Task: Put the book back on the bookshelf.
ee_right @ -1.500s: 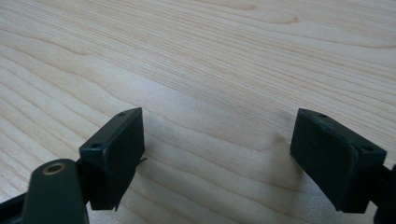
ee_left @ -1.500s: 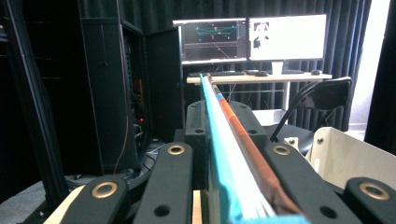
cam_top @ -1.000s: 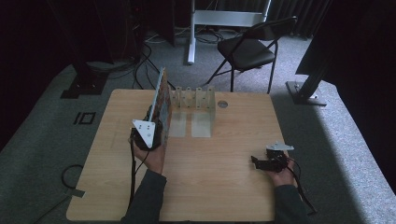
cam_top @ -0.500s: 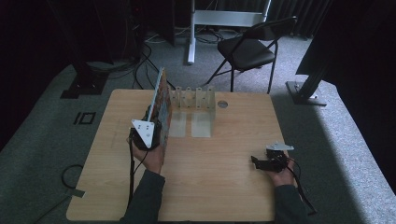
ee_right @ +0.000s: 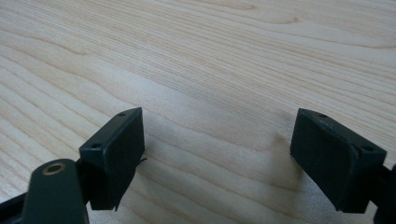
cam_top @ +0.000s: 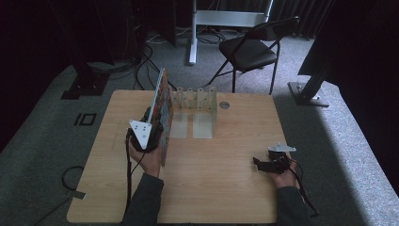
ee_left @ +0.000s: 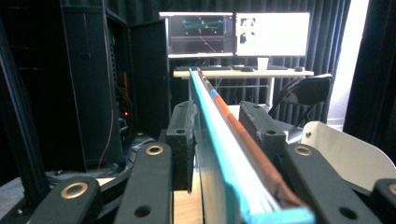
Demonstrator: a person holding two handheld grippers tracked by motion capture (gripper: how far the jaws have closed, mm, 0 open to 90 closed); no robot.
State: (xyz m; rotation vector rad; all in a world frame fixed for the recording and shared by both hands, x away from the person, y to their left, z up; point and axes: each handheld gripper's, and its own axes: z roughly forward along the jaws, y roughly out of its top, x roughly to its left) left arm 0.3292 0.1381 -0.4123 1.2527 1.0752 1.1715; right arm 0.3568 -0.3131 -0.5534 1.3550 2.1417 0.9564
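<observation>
**Operator:** Where does the book stand?

**Inspector:** The book (cam_top: 162,106) stands upright on its bottom edge at the far left of the table (cam_top: 226,188). It is just beside the left end of the metal rack (cam_top: 197,101); whether it touches the rack cannot be told. Its long axis runs near to far, in line with the rack's dividers.

**Operator:** And my left gripper?

**Inspector:** Your left gripper (cam_top: 153,134) is at the book's near edge. Its jaws have just been opening, and the book (ee_left: 224,140) is between them. In the left gripper view a slight gap shows at the right pad (ee_left: 254,123), so I judge the grip slack and the book free.

**Operator:** The right one?

**Inspector:** Your right gripper (cam_top: 258,162) rests near the right side of the table, well apart from the book. It is spread wide with nothing between the jaws.

**Operator:** What decides the next move?

**Inspector:** The book lies straight ahead of your left gripper, so a withdrawal must run along the book's long axis towards you. In my judgement, any sideways pull could tip it.
</observation>
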